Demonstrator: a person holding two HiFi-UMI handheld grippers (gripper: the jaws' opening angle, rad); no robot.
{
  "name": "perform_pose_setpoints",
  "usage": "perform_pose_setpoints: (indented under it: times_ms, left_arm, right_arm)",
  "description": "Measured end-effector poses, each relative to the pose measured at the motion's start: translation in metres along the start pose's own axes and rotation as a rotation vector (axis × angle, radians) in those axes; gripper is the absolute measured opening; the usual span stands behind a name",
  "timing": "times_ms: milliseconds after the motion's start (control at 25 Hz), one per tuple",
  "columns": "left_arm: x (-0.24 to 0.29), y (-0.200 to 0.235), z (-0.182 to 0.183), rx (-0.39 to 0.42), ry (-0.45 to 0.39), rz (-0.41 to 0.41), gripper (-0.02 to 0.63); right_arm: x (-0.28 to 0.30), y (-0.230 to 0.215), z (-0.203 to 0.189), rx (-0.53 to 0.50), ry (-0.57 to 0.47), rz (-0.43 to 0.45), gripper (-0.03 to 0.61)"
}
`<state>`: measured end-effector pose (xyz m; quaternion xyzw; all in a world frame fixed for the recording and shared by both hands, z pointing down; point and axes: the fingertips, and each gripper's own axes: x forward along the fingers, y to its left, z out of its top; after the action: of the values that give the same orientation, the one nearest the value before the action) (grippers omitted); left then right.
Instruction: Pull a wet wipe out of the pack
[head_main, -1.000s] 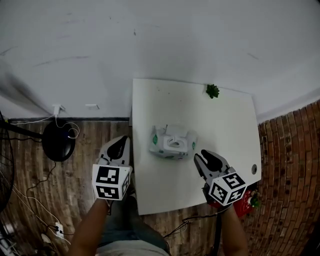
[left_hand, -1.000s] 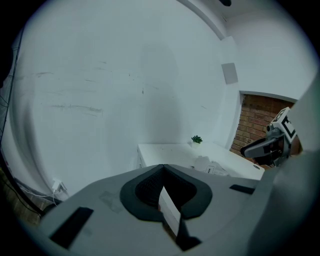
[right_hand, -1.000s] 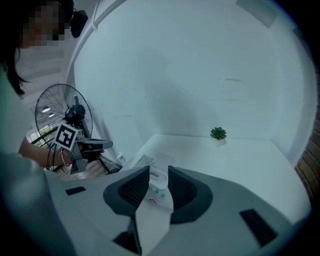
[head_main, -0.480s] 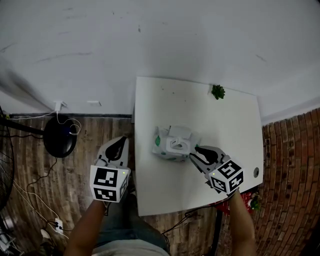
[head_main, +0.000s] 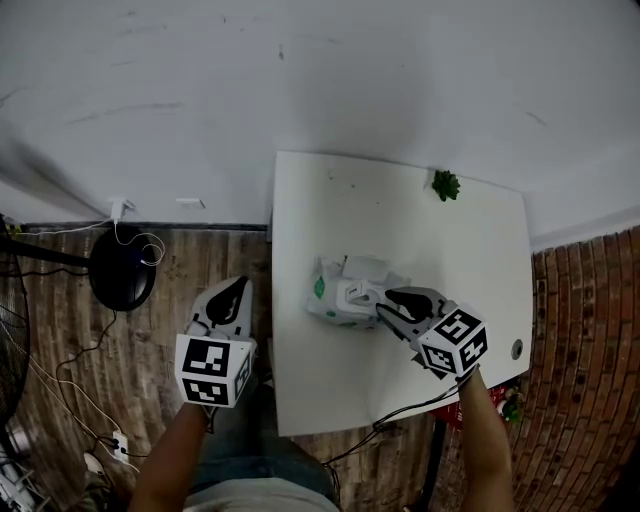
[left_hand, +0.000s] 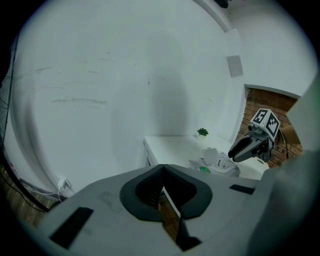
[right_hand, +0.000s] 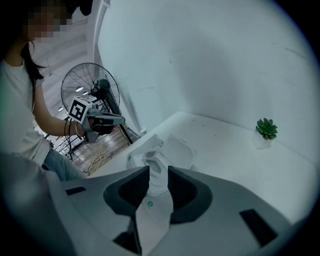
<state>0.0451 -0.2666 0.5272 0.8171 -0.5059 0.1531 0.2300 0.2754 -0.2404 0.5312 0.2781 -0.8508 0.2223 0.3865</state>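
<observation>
On the left, the left gripper (head_main: 232, 292) has held its place across the last 1 second. It hangs over the brown wooden plank floor (head_main: 60, 330), just off the left edge of the square white table (head_main: 330, 390). Its jaws are pressed together with nothing between them, so we judge it idle for now.

The soft white wet wipe pack with the green mark (head_main: 335, 300) lies near the middle of the table. Its white flip lid (head_main: 365, 268) is folded back and the opening is uncovered.

The change is on the right. The right gripper (head_main: 384, 300) was 1 second ago nearer the front edge of the table and apart from the pack. It has since swung in leftward, and its tips now sit right at the pack's open top. In the right gripper view its 2 jaws stand a narrow gap apart, and the crumpled white material at the opening shows in that gap. We cannot tell whether the pads touch it yet, and they have not closed on it.

We judge the reach as nearly done, so the pinch on the wipe and the pull are what remain.
</observation>
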Motion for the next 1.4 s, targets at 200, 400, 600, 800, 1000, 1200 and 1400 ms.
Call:
perform_pose_setpoints:
  times_ms: [200, 400, 600, 800, 1000, 1200, 1400]
  left_arm:
    - [0.004, 0.008, -0.003, -0.013, 0.015, 0.010, 0.000]
    - [0.007, 0.014, -0.004, -0.023, 0.023, 0.012, 0.000]
    - [0.010, 0.020, -0.006, -0.032, 0.034, 0.015, 0.000]
    - [0.014, 0.022, -0.009, -0.039, 0.044, 0.009, 0.000]
    - [0.017, 0.022, -0.012, -0.044, 0.055, 0.002, 0.000]
    - [0.019, 0.024, -0.012, -0.045, 0.057, 0.000, 0.000]
    - [0.020, 0.028, -0.015, -0.051, 0.065, 0.003, 0.000]
  right_arm:
    - [0.011, 0.006, 0.000, -0.005, 0.042, 0.073, 0.115]
    - [0.017, 0.007, -0.002, -0.003, 0.093, 0.126, 0.109]
    - [0.020, 0.005, -0.005, -0.007, 0.135, 0.153, 0.104]
    - [0.021, 0.006, -0.007, 0.008, 0.161, 0.186, 0.104]
    - [0.025, 0.008, -0.010, 0.021, 0.196, 0.221, 0.090]
    - [0.027, 0.009, -0.011, 0.016, 0.232, 0.240, 0.089]
    - [0.029, 0.008, -0.012, 0.020, 0.250, 0.255, 0.087]
